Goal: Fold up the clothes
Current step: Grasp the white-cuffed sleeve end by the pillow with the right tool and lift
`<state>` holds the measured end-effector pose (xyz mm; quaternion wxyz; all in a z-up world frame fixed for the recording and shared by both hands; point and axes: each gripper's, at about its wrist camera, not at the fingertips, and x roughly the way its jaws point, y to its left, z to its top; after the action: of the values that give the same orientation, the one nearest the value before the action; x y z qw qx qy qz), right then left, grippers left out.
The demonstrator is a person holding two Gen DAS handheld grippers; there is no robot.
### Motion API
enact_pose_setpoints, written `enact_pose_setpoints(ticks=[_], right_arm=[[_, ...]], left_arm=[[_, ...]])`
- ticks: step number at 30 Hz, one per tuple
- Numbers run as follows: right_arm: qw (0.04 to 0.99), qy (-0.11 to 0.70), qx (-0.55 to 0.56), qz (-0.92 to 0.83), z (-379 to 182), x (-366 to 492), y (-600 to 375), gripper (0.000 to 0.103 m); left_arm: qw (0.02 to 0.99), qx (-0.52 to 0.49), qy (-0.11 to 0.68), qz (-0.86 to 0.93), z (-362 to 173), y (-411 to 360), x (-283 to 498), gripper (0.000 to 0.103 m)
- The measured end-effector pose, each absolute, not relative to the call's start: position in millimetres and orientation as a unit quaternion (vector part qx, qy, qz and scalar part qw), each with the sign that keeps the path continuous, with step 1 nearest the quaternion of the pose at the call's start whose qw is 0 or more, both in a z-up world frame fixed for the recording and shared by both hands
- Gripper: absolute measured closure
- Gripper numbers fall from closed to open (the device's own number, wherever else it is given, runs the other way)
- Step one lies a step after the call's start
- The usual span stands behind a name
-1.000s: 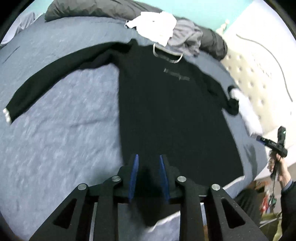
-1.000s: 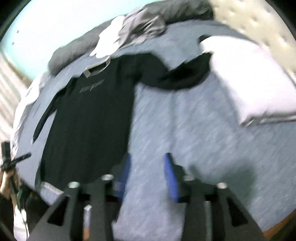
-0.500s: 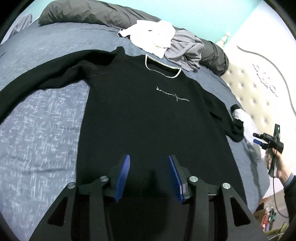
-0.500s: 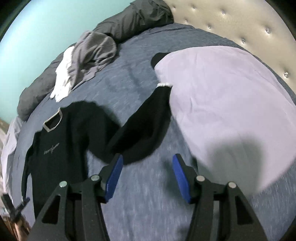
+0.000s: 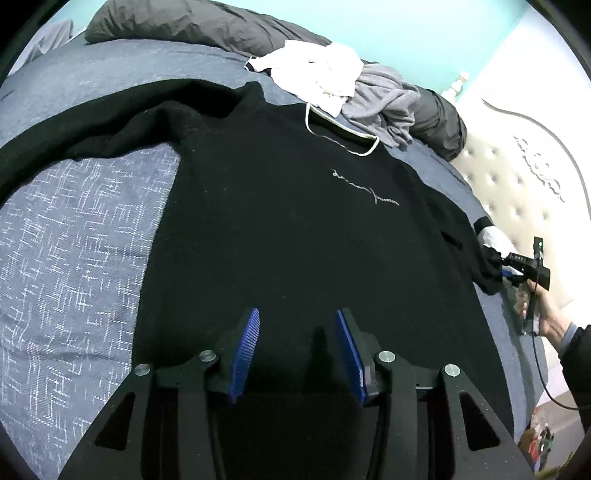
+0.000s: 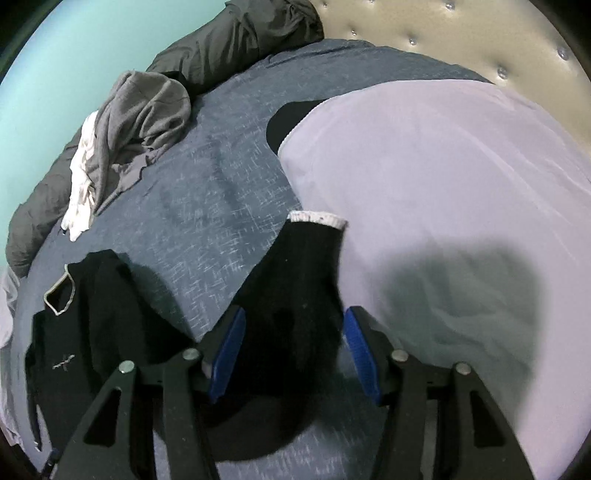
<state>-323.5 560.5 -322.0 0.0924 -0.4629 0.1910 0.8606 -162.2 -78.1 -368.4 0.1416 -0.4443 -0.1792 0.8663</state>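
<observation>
Two grippers are in play, and we start on the left: our left gripper (image 5: 295, 347) hangs with its blue pads spread wide over the lower body of the black sweater (image 5: 288, 229), nothing pinched between them. That sweater lies flat, front up, on the blue-grey bedspread (image 5: 74, 251), one sleeve stretched far out to the left, white-trimmed collar (image 5: 340, 129) pointing at the far edge of the bed. Just past the collar we've got a heap of clothes, a white garment (image 5: 317, 70) lying against a grey one (image 5: 384, 96), with a dark duvet (image 5: 192, 26) rolled behind them.

Moving right, our right gripper (image 6: 291, 350) is also spread wide, its pads straddling the sweater's other sleeve (image 6: 299, 280). Whether the pads touch the cloth, we cannot tell. The sleeve's white cuff (image 6: 317, 218) ends right at the edge of the pale lilac pillow (image 6: 443, 184), which sits against the tufted headboard (image 6: 424, 22).
</observation>
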Motion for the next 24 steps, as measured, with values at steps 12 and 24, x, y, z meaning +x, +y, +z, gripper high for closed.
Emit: enact_pose_setpoints(ticks=[12, 24], right_arm=[[0.126, 0.139, -0.334, 0.924, -225, -283, 592, 0.097], [0.178, 0.171, -0.397, 0.884, -263, -229, 643, 0.097]], left_arm=[[0.144, -0.444, -0.172, 0.867, -369, -72, -159, 0.056], [0.153, -0.441, -0.168, 0.869, -366, -71, -157, 0.056]])
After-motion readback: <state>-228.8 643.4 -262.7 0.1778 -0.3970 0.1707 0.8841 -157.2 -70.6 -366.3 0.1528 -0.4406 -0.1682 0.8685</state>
